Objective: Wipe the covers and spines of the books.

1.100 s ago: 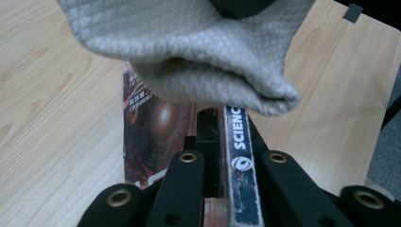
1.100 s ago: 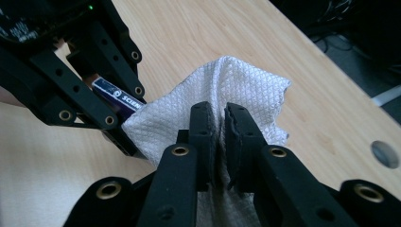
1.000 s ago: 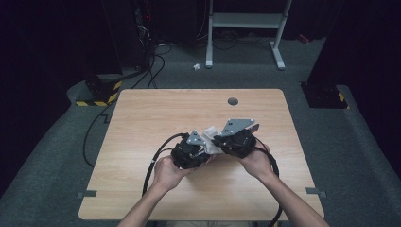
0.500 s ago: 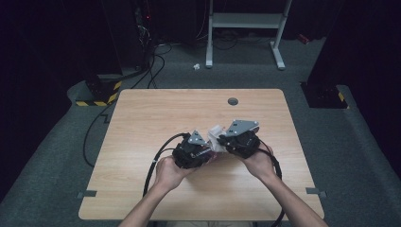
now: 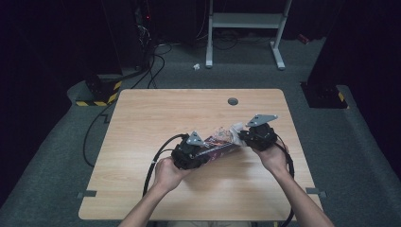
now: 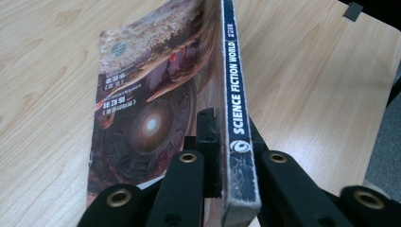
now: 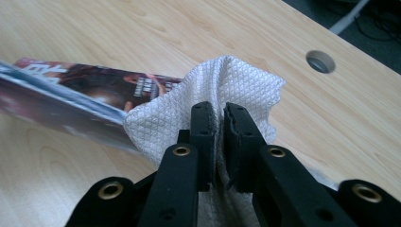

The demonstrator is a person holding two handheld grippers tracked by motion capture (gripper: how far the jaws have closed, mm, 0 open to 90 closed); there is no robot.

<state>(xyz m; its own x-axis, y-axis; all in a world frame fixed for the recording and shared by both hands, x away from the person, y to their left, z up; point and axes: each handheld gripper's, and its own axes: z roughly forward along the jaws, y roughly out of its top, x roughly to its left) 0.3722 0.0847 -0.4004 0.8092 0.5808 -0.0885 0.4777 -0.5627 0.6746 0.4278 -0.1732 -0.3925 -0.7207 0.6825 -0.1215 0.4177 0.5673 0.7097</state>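
Looking down from the high view, the left gripper sits clamped on the near end of a magazine, which runs from it across the wooden table toward the right gripper; that one pinches a white cloth at the magazine's far end. A hand wraps the left tool from behind, and the other hand grips the right one, with a black cable looping off to the side of the left gripper. In the left gripper view, the two black jaws are closed on the magazine's lower end, one on the cover side and the other behind the spine, so the magazine stands on edge and stretches straight away from the jaws, its dark picture cover turned to the left of them and the table beneath. In the right gripper view, the jaws are pressed nearly together with the cloth bunched between them; it fans out just ahead of the tips, and the magazine lies to the left of the jaws, its end tucked under the cloth. A round hole in the table lies ahead and to the right.
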